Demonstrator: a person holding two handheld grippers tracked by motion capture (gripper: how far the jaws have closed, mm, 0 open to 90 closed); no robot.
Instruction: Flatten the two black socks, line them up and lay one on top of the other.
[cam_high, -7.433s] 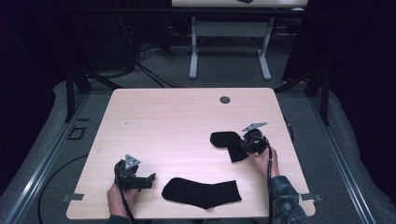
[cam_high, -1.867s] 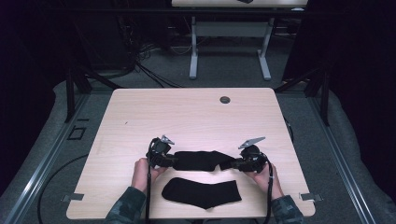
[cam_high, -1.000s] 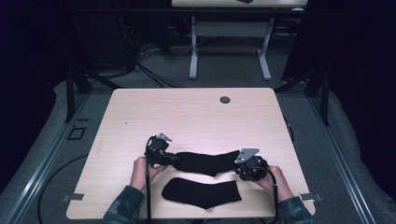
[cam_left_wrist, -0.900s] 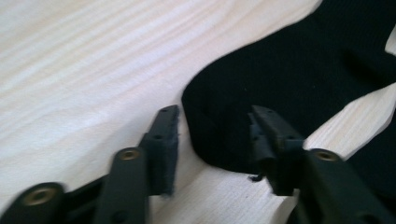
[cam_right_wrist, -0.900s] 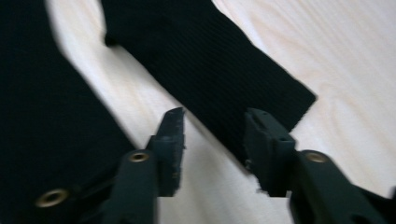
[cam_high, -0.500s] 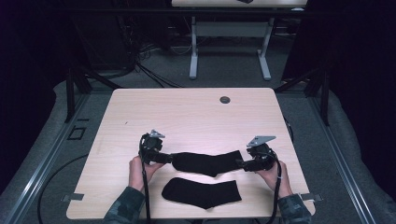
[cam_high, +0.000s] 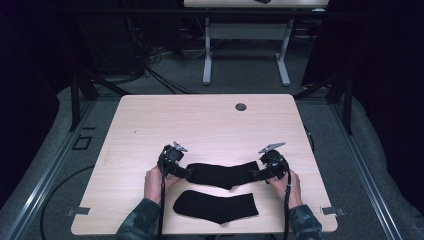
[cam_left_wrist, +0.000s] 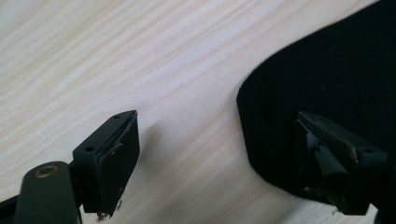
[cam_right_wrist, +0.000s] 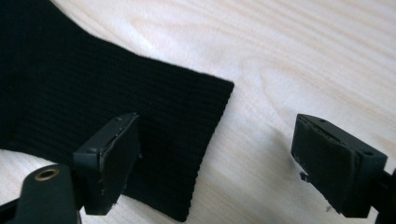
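Tongs (cam_high: 189, 173) open, pale wood table (cam_high: 210, 125), dark room

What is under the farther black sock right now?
The farther black sock lies flat on the bare wooden table, apart from the nearer sock. Anything beneath the fabric is covered.

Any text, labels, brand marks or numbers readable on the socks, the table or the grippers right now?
No readable text.
The upper sock and lower sock: plain black knit, no label or logo.
The table: bare wood grain, no markings.
The left gripper and right gripper: black jaws with screw holes, no lettering.
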